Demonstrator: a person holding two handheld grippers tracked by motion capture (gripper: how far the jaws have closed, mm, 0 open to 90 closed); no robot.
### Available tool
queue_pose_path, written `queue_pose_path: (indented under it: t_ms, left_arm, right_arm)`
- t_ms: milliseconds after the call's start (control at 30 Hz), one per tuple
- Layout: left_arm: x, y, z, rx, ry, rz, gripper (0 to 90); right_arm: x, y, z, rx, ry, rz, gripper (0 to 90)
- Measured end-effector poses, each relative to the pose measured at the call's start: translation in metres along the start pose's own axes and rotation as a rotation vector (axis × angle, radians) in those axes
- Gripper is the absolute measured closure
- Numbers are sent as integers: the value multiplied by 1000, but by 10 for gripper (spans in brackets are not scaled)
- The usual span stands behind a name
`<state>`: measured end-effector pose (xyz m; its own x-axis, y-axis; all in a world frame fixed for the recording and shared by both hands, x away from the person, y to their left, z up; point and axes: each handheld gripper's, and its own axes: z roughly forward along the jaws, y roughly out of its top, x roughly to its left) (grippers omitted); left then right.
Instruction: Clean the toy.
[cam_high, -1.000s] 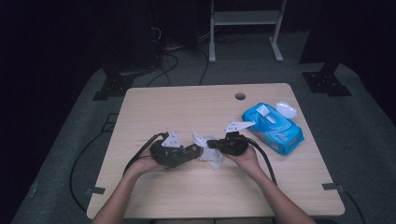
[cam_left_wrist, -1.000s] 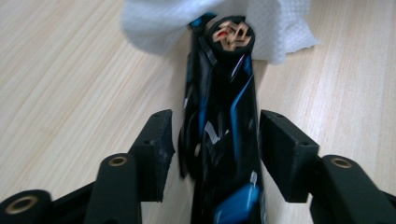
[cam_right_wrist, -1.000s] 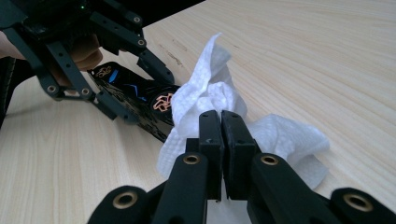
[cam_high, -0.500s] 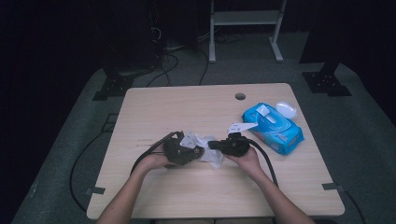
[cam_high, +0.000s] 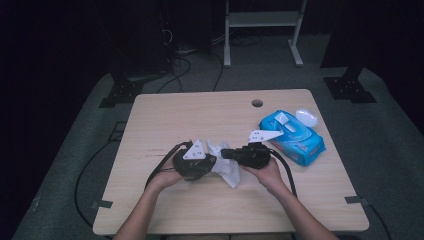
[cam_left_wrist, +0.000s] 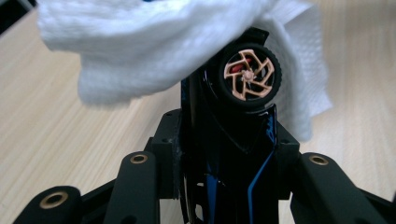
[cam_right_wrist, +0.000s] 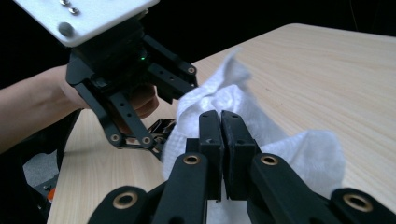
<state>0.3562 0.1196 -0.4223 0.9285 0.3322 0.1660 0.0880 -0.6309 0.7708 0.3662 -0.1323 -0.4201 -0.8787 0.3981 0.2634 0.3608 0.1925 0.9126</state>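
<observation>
The white wipe (cam_left_wrist: 154, 42) drapes over the toy car (cam_left_wrist: 233, 135), hiding the car's upper part and running off the top edge of the left gripper view. In the high view, the car beneath the wipe is too small to tell.

The table (cam_high: 170, 120) is evenly lit against dark surroundings; both gripper views blur softly up close.

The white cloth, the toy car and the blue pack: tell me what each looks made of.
White cloth: soft nonwoven wipe or paper, going by its embossed weave and limp folds. Toy car: glossy black body, likely plastic or painted metal; matte rubber-like tyre on a tan rim. Blue pack: shiny crinkled plastic film with a white flip lid.
</observation>
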Motion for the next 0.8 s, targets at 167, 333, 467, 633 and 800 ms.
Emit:
queue_pose_path:
  t_ms: [167, 333, 467, 633, 800]
  left_arm:
    - [-3, -1, -1, -14, -14, 1, 570]
    - [-1, -3, 2, -30, -22, -20, 570]
    - [1, -2, -3, -67, -16, -30, 571]
    - [2, -4, -7, -71, -12, -27, 571]
    - [6, -6, -7, -92, -23, -52, 571]
  right_arm:
    - [-8, -8, -5, 19, -26, 19, 869]
    - [-9, -10, -5, 24, -28, 29, 868]
    - [0, 2, -3, -4, -8, -10, 868]
    - [-3, 0, -3, -9, -13, 3, 868]
    - [-12, -9, -4, 13, -36, 32, 868]
